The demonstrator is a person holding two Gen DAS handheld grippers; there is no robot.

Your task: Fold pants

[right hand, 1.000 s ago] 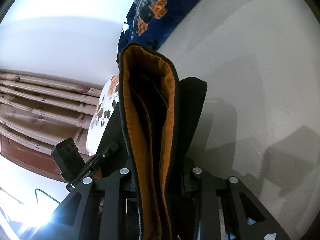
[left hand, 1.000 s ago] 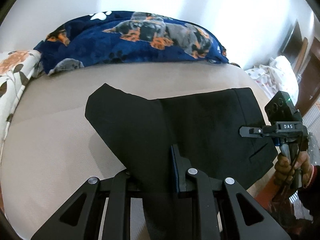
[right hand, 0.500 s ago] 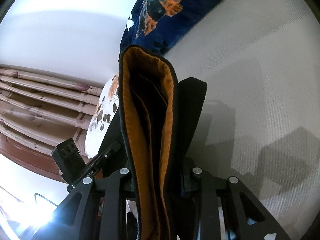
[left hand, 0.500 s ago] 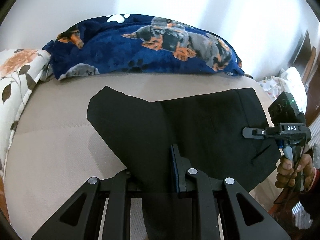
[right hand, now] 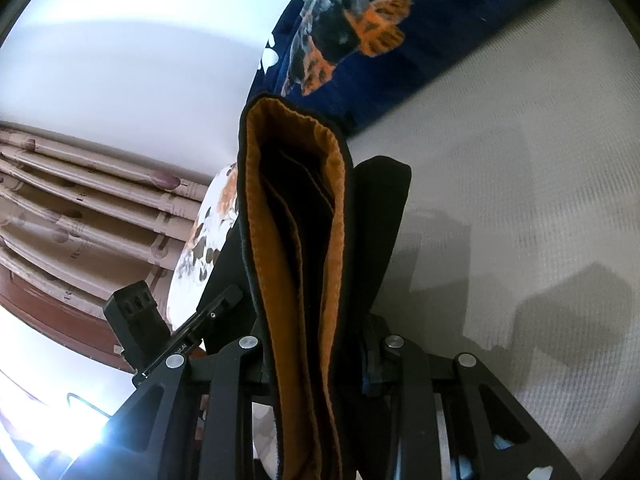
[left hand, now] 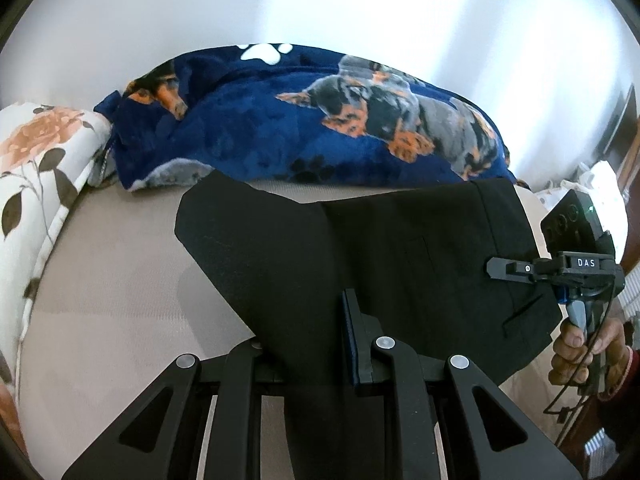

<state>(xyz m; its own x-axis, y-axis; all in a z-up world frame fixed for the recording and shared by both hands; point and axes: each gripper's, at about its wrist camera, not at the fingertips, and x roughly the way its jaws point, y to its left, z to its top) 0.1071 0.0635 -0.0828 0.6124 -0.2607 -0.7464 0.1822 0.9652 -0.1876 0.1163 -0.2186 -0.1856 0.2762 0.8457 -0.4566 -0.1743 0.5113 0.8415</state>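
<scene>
1. Since a second ago we have carried the black pants [left hand: 360, 264] toward the bed's [left hand: 120, 280] far edge; they now reach the dog-print blanket [left hand: 304, 128]
2. Our left gripper [left hand: 316, 344] is clamped on a pant fold
3. Our right gripper [right hand: 316, 344] pinches the orange-lined waistband [right hand: 296, 240]
</scene>
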